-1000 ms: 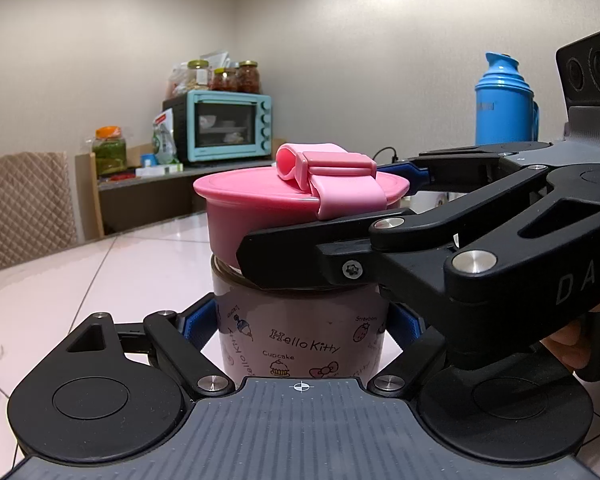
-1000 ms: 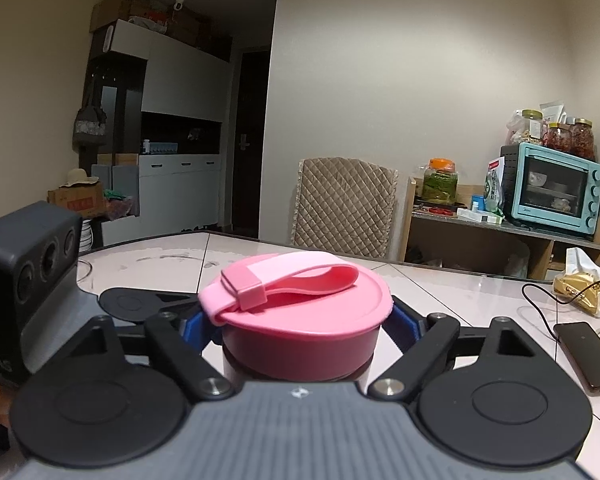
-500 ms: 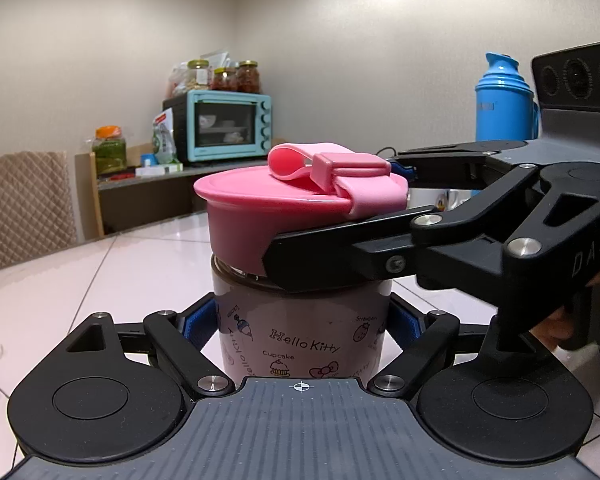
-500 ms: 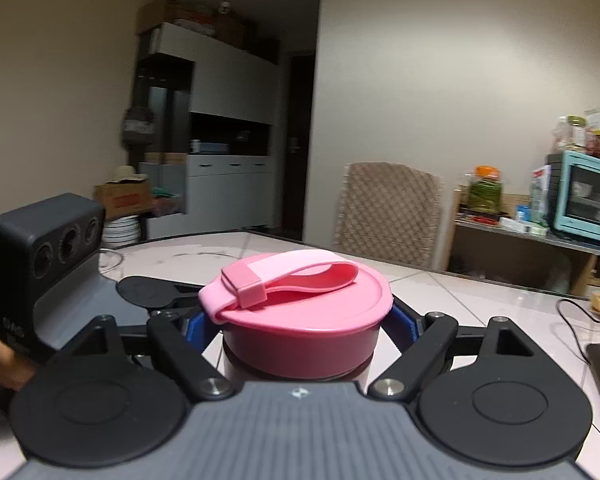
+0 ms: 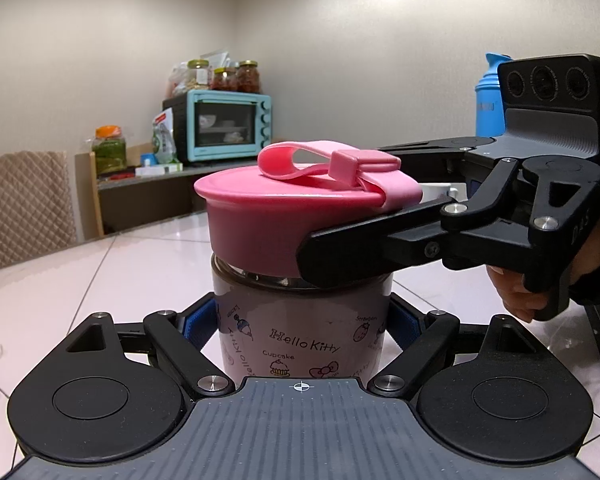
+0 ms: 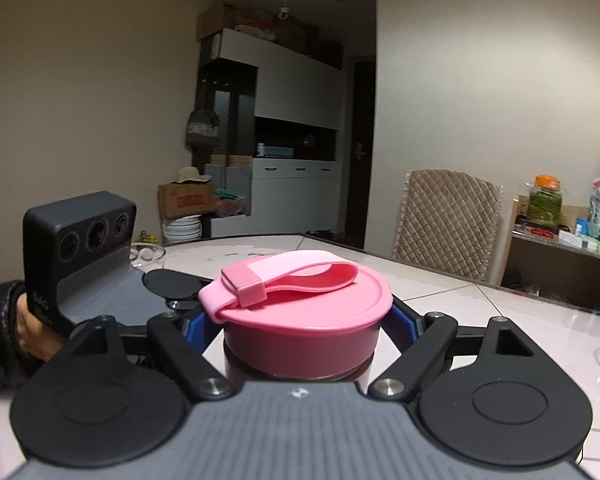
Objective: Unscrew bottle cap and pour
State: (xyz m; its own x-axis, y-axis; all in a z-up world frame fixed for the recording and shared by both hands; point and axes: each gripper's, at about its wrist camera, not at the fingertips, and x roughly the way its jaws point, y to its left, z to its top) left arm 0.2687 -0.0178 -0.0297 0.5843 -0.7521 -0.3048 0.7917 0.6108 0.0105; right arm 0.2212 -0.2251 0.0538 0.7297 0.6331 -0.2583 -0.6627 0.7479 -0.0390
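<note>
Glass under the Hello Kitty-printed bottle, seemingly fragile, left gripper clamping it; right gripper clamps the smooth pink plastic cap.

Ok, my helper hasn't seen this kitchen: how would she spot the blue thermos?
Look along the plain back wall, past the white tiled table. The blue thermos stands right of the pink-lidded Hello Kitty bottle, half hidden behind a gripper; it is the only tall, bright blue thing there.

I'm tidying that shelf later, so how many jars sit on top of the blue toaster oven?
3 visible: one pale-lidded jar at the left, a red-filled jar in the middle and another red-filled jar at the right, atop the toaster oven. Bags behind may hide more.
</note>
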